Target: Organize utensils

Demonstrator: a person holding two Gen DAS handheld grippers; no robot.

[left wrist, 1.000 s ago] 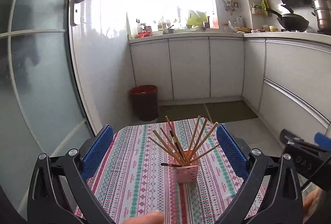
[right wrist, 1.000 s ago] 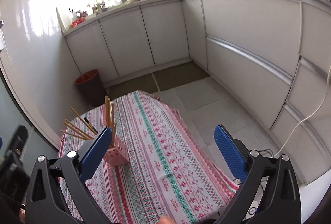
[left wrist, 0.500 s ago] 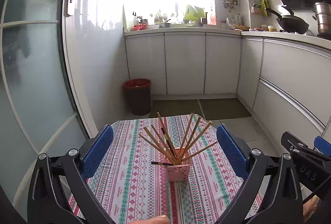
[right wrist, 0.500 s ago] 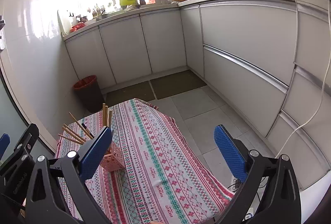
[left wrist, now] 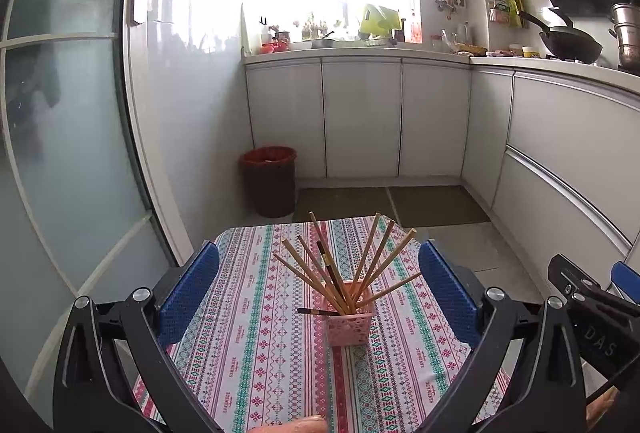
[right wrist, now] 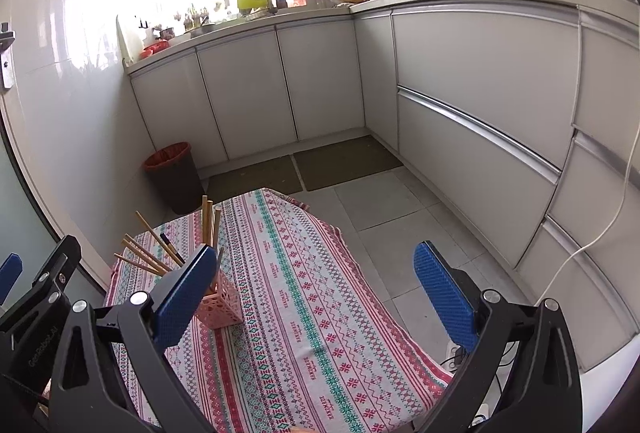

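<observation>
Above the holder (left wrist: 350, 329), both grippers (left wrist: 319, 297) agape

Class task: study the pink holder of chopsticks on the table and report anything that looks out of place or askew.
One dark chopstick lies nearly flat across the rim of the pink holder, poking out left, while the wooden chopsticks stand fanned inside it.

Left gripper (left wrist: 319, 293) and right gripper (right wrist: 316, 289): black angular frames, silver screws at the pivots, blue dimpled pads (left wrist: 188, 293); white lettering on the side bodies.
</observation>
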